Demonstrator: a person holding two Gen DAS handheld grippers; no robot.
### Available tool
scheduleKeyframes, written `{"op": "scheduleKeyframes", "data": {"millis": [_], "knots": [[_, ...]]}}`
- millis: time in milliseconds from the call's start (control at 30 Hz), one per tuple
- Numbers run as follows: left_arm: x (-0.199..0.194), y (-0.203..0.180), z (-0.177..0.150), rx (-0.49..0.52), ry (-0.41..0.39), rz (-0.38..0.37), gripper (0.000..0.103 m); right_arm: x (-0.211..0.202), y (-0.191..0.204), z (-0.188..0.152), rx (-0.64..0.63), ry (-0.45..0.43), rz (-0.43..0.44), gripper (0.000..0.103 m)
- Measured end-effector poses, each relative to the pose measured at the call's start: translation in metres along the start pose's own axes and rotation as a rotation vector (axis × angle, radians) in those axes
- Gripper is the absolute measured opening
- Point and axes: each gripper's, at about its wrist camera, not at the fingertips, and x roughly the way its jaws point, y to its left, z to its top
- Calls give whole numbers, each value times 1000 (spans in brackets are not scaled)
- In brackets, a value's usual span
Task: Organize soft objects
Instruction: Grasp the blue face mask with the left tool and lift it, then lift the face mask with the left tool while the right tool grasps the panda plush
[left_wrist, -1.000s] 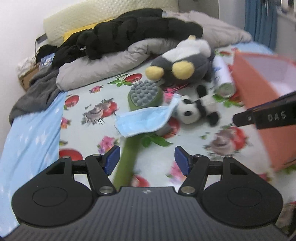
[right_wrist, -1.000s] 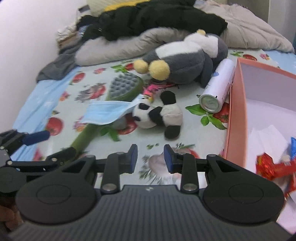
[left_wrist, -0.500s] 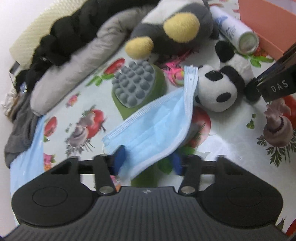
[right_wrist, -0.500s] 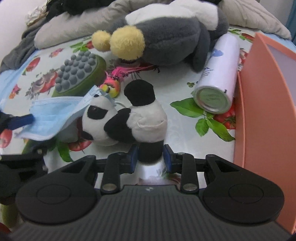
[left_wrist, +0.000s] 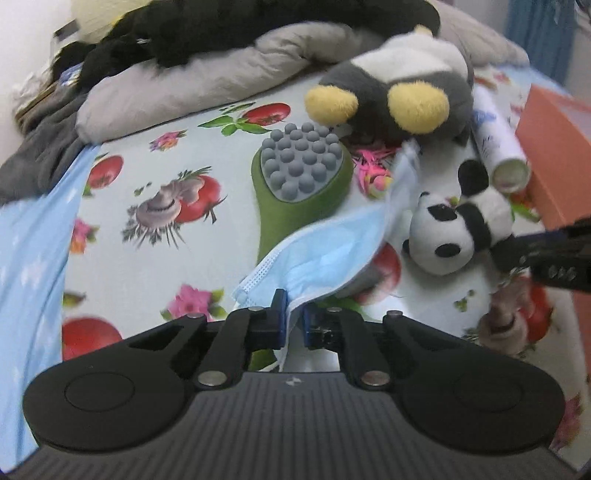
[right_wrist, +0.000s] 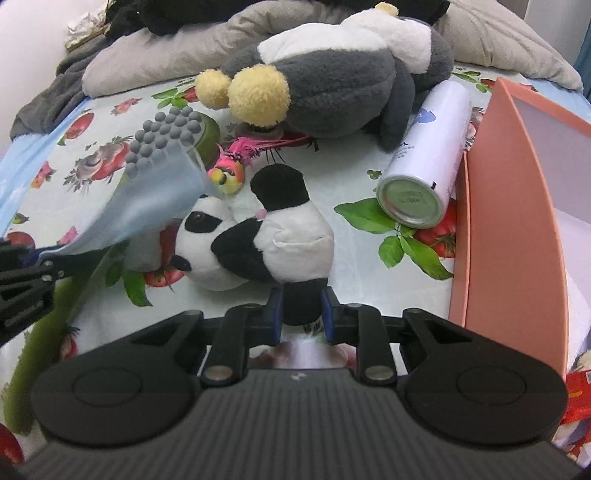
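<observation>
Pinching the blue face mask (left_wrist: 332, 247) by its near edge with the left gripper (left_wrist: 293, 319), fingers nearly shut on it; closing the right gripper (right_wrist: 302, 314) around the panda plush (right_wrist: 258, 240) leg, mid-bed, left of the orange box (right_wrist: 509, 206); lifting slowly, keeping both grips firm.

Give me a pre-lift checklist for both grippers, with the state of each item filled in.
1. Left gripper shut on the face mask: ok, an edge is pinched between the pads.
2. Right gripper on the panda toy: ok, its black leg sits between the pads, jaws closing.
3. Mask free of the panda: cannot tell, its far end lies against the panda's head.
4. Mask free of the green massage brush: not ok, it drapes over the handle.
5. Spray can clear of the panda: ok, a gap shows.
6. Pink box open to receive things: ok.
</observation>
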Motion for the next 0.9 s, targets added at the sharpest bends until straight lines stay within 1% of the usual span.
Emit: {"op": "scheduleKeyframes", "data": {"millis": [233,333,433,533,667,833,900], "knots": [[-37,-9,-39,-198,-45,8,9,-12,2,-20,-16,-51,12,24],[-59,-6,-59,-285,-73,20,9,-25,8,-29,-29,-67,29,23],[-80,-3,-79,-354,-90,5,9,-40,14,-43,-51,-111,32,23],[-100,-5,-96,-383,-88,11,9,-51,18,-59,-53,-124,28,23],[-120,-8,-117,-431,-73,-24,9,-72,24,-86,-70,-116,24,23],[-129,-17,-135,-470,-42,-67,9,-91,30,-114,-88,-104,21,24],[-130,-21,-141,-483,-26,-82,9,-96,31,-122,-83,-95,25,25]]}}
